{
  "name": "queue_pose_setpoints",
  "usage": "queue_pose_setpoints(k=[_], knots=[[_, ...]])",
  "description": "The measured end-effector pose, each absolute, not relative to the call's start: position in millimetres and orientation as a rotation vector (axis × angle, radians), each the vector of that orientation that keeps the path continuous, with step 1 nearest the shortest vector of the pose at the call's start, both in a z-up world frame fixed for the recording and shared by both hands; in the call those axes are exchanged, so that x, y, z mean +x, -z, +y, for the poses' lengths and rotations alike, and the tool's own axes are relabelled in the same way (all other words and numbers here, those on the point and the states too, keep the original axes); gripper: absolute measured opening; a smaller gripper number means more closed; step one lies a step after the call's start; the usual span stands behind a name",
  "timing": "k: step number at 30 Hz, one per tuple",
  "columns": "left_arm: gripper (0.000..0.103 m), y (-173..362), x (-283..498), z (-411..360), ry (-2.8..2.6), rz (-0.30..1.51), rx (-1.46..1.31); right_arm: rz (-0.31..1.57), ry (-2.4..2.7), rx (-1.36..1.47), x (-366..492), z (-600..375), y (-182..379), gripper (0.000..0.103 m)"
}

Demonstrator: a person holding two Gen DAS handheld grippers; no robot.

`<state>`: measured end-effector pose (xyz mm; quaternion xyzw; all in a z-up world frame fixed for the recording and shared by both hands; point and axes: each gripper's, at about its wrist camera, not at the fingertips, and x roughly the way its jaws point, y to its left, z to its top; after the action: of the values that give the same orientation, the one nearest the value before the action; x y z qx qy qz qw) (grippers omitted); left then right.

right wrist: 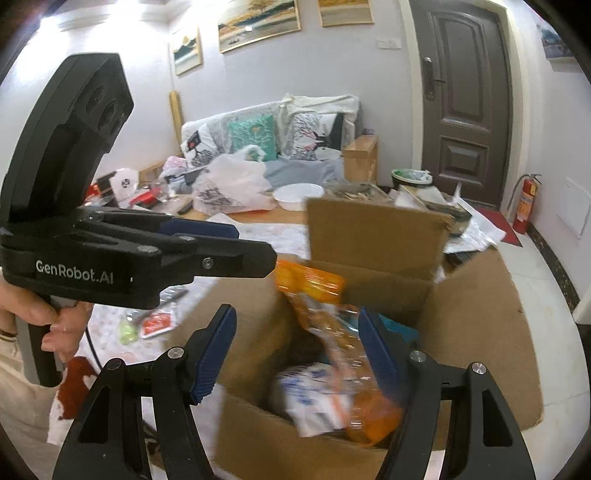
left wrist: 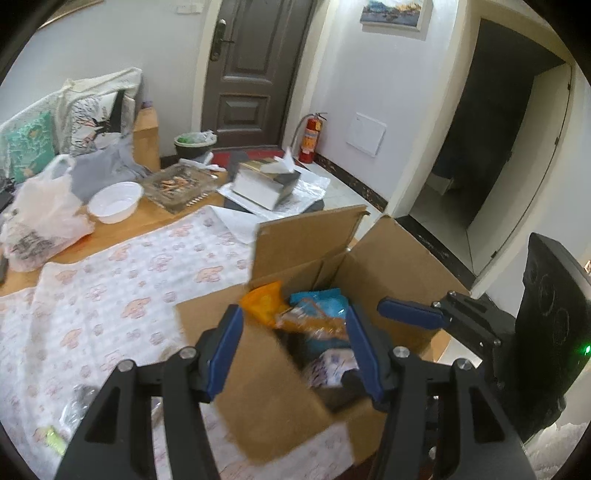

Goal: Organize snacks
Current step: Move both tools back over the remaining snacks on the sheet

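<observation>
orange snack bag [right wrist: 332,332] upright in open cardboard box [right wrist: 480,314], beside blue packet [left wrist: 325,299] | right gripper [right wrist: 299,350] over box, jaws spread, empty | left gripper [left wrist: 295,347] over box, jaws spread, empty | floral tablecloth [left wrist: 110,295] under box

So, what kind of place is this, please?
Most likely the living room of a home: a sofa with patterned cushions, framed paintings on the wall, and an entrance door with a fire extinguisher beside it.
</observation>
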<state>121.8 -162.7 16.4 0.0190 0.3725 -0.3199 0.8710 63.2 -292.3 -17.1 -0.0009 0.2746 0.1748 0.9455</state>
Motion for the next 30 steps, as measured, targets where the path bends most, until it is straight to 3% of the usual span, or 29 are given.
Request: queue_pose_setpoints(k=[13,22,30], knots=[[0.054,-11.7,77.1,-1.4,0.507,0.736,-0.04,0.587,-0.498,-0.045,53.8,-157.3,4.0,0.065],[0.054,52.6,83.1,83.3,0.454,0.821,-0.147,0.735,-0.558,-0.101,79.8,-71.0,47.6,0.065],[0.054,114.5,113.5,92.9,0.454,0.924,-0.164,0.866,-0.566,-0.127,116.0,-41.7,96.1,0.065]])
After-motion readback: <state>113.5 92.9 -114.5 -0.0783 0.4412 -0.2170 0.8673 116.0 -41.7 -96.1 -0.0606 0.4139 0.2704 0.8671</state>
